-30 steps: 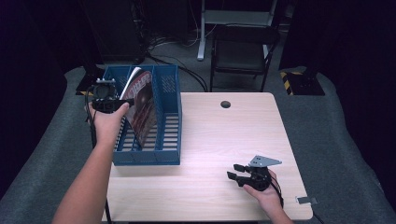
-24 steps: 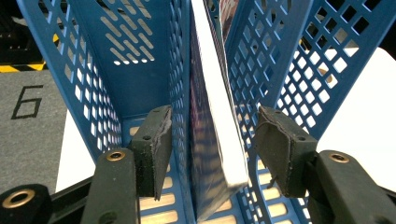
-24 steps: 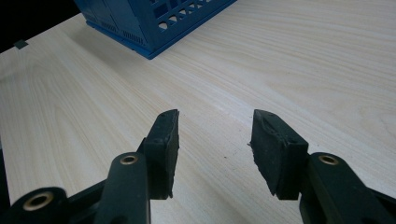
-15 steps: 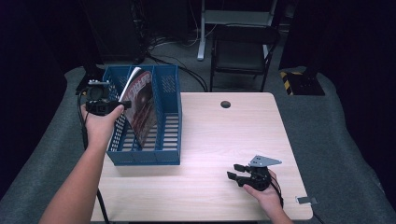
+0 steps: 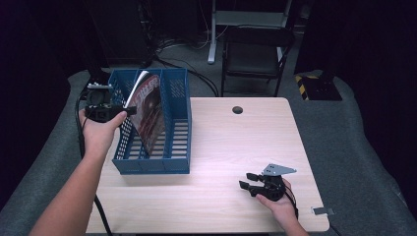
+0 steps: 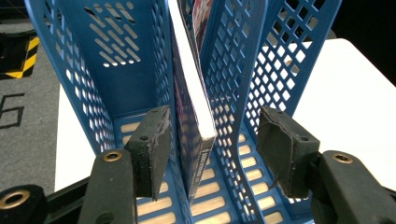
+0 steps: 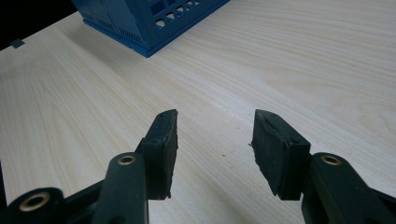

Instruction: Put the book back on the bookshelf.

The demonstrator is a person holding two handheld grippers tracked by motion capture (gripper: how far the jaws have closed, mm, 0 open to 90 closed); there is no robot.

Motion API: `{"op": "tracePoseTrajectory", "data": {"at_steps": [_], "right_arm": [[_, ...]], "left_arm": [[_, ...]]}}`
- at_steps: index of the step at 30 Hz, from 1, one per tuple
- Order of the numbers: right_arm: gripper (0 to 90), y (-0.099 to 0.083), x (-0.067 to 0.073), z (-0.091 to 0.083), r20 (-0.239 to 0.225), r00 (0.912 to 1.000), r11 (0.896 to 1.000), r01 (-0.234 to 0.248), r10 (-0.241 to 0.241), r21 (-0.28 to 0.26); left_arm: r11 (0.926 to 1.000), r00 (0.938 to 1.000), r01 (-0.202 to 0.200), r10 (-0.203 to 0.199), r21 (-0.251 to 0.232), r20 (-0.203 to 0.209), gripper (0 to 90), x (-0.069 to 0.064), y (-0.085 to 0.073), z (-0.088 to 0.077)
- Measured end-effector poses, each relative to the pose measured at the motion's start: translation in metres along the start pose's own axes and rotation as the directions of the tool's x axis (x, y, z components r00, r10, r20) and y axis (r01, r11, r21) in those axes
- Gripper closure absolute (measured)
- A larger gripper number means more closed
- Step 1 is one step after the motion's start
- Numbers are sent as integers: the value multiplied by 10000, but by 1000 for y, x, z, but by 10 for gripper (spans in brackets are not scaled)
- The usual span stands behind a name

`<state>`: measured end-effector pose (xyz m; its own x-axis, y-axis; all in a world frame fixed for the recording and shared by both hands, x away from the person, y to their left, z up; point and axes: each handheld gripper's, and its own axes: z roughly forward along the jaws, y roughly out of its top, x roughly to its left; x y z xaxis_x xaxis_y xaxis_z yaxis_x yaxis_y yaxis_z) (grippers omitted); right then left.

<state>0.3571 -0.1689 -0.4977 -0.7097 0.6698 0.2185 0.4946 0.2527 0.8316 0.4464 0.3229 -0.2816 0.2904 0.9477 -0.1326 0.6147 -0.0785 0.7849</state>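
While the magazine (image 6: 194,116) is standing in the blue file rack (image 5: 174,128), the step in hand is judged to be the release and the drawing away of the left tongs (image 6: 212,149). Both jaws are being kept apart from the magazine, with its spine between them and no pad pressing on it; the withdrawal is best made straight back along the spine, so that neither pad is catching the cover or the lattice divider just beside it. The magazine is being seen as thin and glossy, with a white page edge and a dark reddish printed cover (image 5: 147,110). It is leaning tilted in the rack's middle compartment, its top corner rising above the rim, so a nudge is judged likely to tip it further. The right tongs (image 7: 215,149) are being held half open over the bare desk (image 7: 289,60), well apart from the rack, with nothing between the jaws.
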Motion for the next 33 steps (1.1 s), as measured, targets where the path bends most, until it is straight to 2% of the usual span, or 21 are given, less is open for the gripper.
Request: {"op": "tracePoseTrajectory", "data": {"at_steps": [4, 13, 16, 17, 18, 19, 20, 21, 22, 28, 30, 31, 32, 33], "right_arm": [[503, 0, 0, 0, 33, 10000, 10000, -4, 4, -35], [501, -2, -2, 1, 48, 9999, 9999, -90, 90, 65], [500, -3, -3, 1, 51, 10000, 10000, -15, 15, 98], [500, -3, -3, 0, 84, 9999, 10000, -63, 62, 77], [499, -3, -3, -2, 60, 9999, 9999, -125, 125, 36], [499, -3, -3, -2, 52, 9998, 9998, -216, 216, -17], [498, -3, -3, -3, 98, 9997, 9997, -237, 237, -39], [498, -3, -4, -3, 102, 9996, 9997, -252, 252, -33], [498, -3, -4, -3, 91, 9997, 9998, -220, 221, -37], [493, -3, -4, -2, 25, 9999, 9999, -136, 136, 9], [493, -3, -5, -2, 82, 9999, 9999, -109, 109, -10], [493, -3, -5, -3, 103, 9996, 9996, -274, 274, -30], [493, -3, -4, -3, 116, 9995, 9996, -292, 292, -36], [492, -3, -5, -3, 101, 9997, 9997, -232, 232, -79]], "left_arm": [[9999, 9999, -113, 112, 18, 74, 446, -1, 1, -6], [9990, 9976, -436, 429, 124, 537, 443, -4, -2, -19], [9984, 9959, -551, 544, 86, 729, 442, -6, -6, -21], [9977, 9947, -627, 605, 246, 832, 442, -6, -6, -21], [9982, 9949, -573, 556, 180, 840, 443, -7, -7, -20], [9972, 9939, -703, 679, 250, 865, 443, -7, -8, -20], [9981, 9945, -563, 540, 231, 899, 442, -9, -9, -20], [9971, 9934, -711, 682, 283, 922, 442, -8, -9, -20], [9977, 9937, -631, 604, 259, 939, 442, -10, -10, -20], [9942, 9874, -1023, 975, 332, 1247, 443, -19, -16, -21], [9921, 9843, -1138, 1054, 523, 1417, 443, -23, -17, -23], [9934, 9849, -1094, 1035, 354, 1386, 442, -25, -18, -22], [9908, 9816, -1270, 1187, 469, 1493, 443, -26, -18, -24], [9915, 9809, -1248, 1178, 366, 1547, 443, -28, -19, -24]]}}
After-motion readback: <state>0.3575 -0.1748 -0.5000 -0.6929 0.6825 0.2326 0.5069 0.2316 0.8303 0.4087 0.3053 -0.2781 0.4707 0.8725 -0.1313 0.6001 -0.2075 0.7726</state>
